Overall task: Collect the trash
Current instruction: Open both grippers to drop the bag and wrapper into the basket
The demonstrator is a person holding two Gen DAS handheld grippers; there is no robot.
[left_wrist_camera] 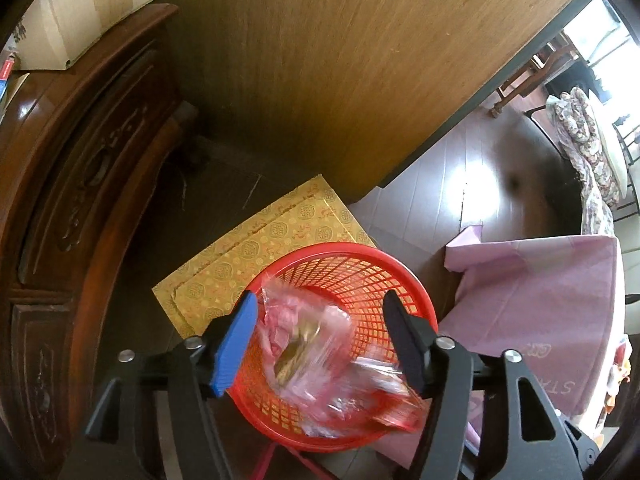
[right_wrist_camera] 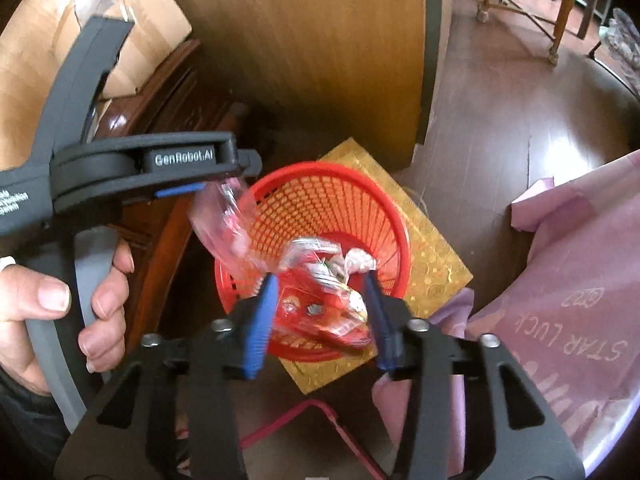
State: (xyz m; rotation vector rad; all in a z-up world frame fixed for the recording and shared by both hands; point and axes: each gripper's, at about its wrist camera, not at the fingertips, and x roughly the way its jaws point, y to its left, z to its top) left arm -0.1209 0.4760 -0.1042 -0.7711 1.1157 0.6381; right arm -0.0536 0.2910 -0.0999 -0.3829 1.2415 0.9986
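Note:
A red mesh basket (left_wrist_camera: 372, 272) (right_wrist_camera: 340, 204) stands on a gold patterned box. My left gripper (left_wrist_camera: 322, 312) is open above it, and a clear pink plastic wrapper (left_wrist_camera: 304, 344) falls blurred between its fingers into the basket. In the right wrist view the left gripper (right_wrist_camera: 224, 184) hangs over the basket's left rim with the wrapper (right_wrist_camera: 224, 220) just below its tips. My right gripper (right_wrist_camera: 322, 284) is open over the basket, above red and silver wrappers (right_wrist_camera: 320, 308) that lie inside it.
The gold box (left_wrist_camera: 240, 248) (right_wrist_camera: 436, 264) lies on dark floor. A carved dark wood cabinet (left_wrist_camera: 60, 184) with cardboard boxes (right_wrist_camera: 148, 8) on top stands at the left, a wood panel (left_wrist_camera: 340, 60) behind. A pink-clothed table (left_wrist_camera: 552, 304) (right_wrist_camera: 580, 300) is at the right.

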